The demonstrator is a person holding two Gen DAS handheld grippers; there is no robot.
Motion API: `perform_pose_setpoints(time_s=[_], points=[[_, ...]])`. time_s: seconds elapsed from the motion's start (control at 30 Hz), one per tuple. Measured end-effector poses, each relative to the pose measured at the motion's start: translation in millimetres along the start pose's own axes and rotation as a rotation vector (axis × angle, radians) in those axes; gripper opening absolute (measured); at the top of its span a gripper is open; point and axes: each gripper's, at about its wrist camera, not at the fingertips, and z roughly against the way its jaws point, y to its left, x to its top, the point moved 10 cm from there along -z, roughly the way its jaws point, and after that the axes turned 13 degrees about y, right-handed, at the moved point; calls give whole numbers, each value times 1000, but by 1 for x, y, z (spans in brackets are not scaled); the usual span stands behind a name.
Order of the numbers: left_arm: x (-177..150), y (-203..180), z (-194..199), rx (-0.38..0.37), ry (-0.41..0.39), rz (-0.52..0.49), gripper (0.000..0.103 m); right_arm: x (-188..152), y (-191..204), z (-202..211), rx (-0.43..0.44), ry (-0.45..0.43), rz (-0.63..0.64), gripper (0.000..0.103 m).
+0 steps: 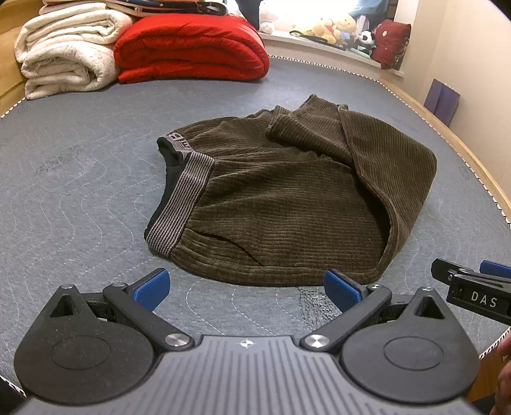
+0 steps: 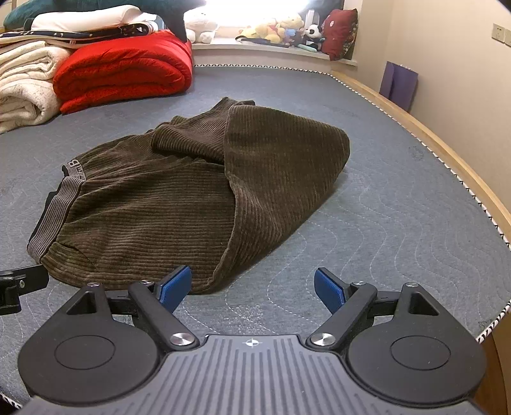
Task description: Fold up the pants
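We see the waistband (image 1: pixel 180 204) lettering only in part; the word is unreadable. The cream blanket (image 2: pixel 22 92) is cut off by the frame edge. The windowsill toys (image 1: pixel 332 28) are too small to identify.

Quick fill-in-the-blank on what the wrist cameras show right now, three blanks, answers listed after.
1. The brown corduroy pants lie on the grey ____.
2. Both the left hand-held gripper and the right hand-held gripper have their jaws ____, nothing between them.
3. The folded blanket beside the white one is ____.

Missing words: mattress; open; red
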Motion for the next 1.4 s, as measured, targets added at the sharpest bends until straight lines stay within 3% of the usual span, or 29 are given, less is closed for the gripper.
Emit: perform_pose_setpoints(time_s=[1.4], points=[[-2,-3,2,-6,9,1,103,0,0,0,-8,5,2,85]])
